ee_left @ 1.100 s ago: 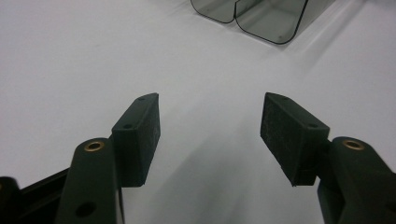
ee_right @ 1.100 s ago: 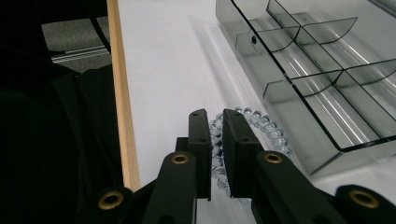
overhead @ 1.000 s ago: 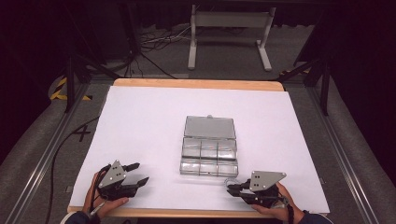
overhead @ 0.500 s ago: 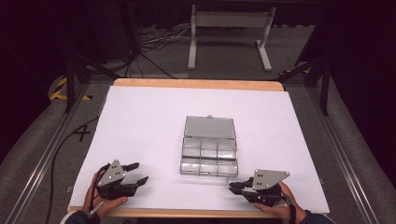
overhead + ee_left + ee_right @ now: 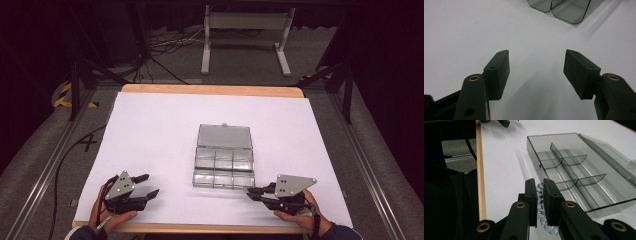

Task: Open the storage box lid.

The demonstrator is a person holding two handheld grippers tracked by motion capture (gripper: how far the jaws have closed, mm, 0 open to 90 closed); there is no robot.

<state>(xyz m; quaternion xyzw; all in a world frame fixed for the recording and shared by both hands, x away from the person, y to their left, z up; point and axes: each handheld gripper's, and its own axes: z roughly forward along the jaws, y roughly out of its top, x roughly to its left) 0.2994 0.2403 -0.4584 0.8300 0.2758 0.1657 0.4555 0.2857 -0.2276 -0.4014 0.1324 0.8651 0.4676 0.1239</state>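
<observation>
A clear box (image 5: 223, 162) with its lid laid open away from the person is seen at the middle of the white worktop (image 5: 150, 130), its compartments divided by thin walls. The right claw (image 5: 252, 191) is held low at the near right corner of the box, just beside its front wall, and has been shifted slightly rightward and nearer the worktop's front edge than in the earlier frames. In the right gripper view the right claw (image 5: 539, 195) is clenched on a coiled, pale blue spiral band (image 5: 541, 207), which is pinched between the two pads and hangs below them; the box (image 5: 574, 167) lies just beyond, with no contents made out in its compartments. The left claw (image 5: 148, 185) is held near the worktop's front left, well apart from the box, and is hardly moved from before. In the left gripper view the left claw (image 5: 536, 67) is released, its jaws spread wide over bare white surface, with a corner of the box (image 5: 566, 10) at the top edge.
</observation>
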